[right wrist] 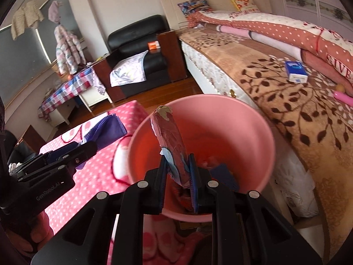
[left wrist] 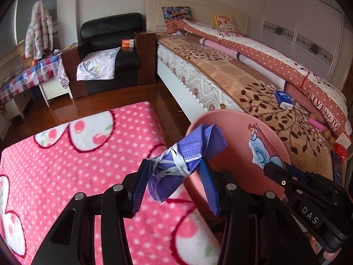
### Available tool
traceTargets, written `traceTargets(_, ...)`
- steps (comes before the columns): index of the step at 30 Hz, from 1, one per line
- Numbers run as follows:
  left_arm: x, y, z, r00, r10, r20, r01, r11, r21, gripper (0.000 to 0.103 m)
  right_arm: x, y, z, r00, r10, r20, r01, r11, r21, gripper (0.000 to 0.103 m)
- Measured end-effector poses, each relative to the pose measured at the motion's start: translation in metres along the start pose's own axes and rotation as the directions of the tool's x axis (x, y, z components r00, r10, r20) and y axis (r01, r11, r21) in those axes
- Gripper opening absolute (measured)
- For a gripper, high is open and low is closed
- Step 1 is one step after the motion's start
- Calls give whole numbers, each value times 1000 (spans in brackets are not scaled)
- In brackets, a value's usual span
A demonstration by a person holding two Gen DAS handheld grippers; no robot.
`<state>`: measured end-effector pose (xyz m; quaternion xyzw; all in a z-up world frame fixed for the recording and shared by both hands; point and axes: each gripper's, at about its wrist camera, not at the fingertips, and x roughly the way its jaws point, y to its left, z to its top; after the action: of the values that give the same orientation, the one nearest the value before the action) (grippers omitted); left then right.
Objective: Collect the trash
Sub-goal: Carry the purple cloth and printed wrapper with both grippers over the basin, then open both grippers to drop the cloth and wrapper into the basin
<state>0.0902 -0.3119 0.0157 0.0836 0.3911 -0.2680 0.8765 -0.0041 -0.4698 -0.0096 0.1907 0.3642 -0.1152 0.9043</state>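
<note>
My left gripper (left wrist: 174,172) is shut on a crumpled purple face mask (left wrist: 192,145) tied with its white ear loops. It hangs over the pink blanket, just left of the pink bin's rim (left wrist: 222,112). In the right wrist view my right gripper (right wrist: 177,165) is shut on a rolled red wrapper with a blue cartoon print (right wrist: 169,137), held upright over the mouth of the pink bin (right wrist: 242,132). The left gripper (right wrist: 88,145) and the face mask (right wrist: 108,128) show there at the left. The right gripper (left wrist: 271,167) and the wrapper (left wrist: 262,145) show over the bin in the left wrist view.
A pink polka-dot blanket with cherries (left wrist: 66,165) lies under the left gripper. A bed with a brown leaf blanket (left wrist: 253,84) runs along the right, with a blue tissue pack (left wrist: 283,99) on it. A black armchair (left wrist: 110,33) stands beyond the wooden floor (left wrist: 110,97). Some scraps (right wrist: 222,174) lie in the bin.
</note>
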Motion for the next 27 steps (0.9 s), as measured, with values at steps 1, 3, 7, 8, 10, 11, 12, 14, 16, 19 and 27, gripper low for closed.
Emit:
traceTargets(1,3,-3,1,1000,-6,-5,6,1000,4,46,1,-3,0,1000,-6,-4,7,1000,5,19)
traceTargets(3,10,-11,4,1000,-20,-16,20,1000,16,46,4,-8,0,1000,-14,-10,14,1000,12,19)
traceTargets(7,21,-25,8,998,-47,-33,48,998,36,46,8,-16,-1,999,-29,-23,30,999,31,19)
traceTargets(8,24,-28,8,998,-53,-37,55,998,39,46,10,-17,-1,999,-32,-24,33,999,34,19)
traceTargets(10,30,-33,10,997,-68,-48,70,997,40,47,11,-20,-1,999,-38,-26,39,999,38,19)
traceTargets(11,33,-34,10,996,-76,-53,78,996,38,47,13,-21,-1,999,-40,-30,41,998,41,19)
traceTargets(12,35,-35,11,995,-86,-59,88,995,35,47,13,-22,-2,999,-41,-32,43,998,43,19)
traceTargets(14,39,-37,11,993,-97,-66,99,995,31,48,15,-25,-2,998,-42,-36,44,998,50,19)
traceTargets(16,42,-38,12,992,-110,-70,112,993,27,49,17,-27,-3,998,-45,-41,47,997,57,20)
traceTargets(19,43,-39,11,990,-122,-66,125,992,32,51,18,-29,-3,998,-49,-37,51,996,67,27)
traceTargets(27,38,-40,11,988,-146,-50,148,989,31,57,16,-33,-4,999,-45,-29,47,995,86,35)
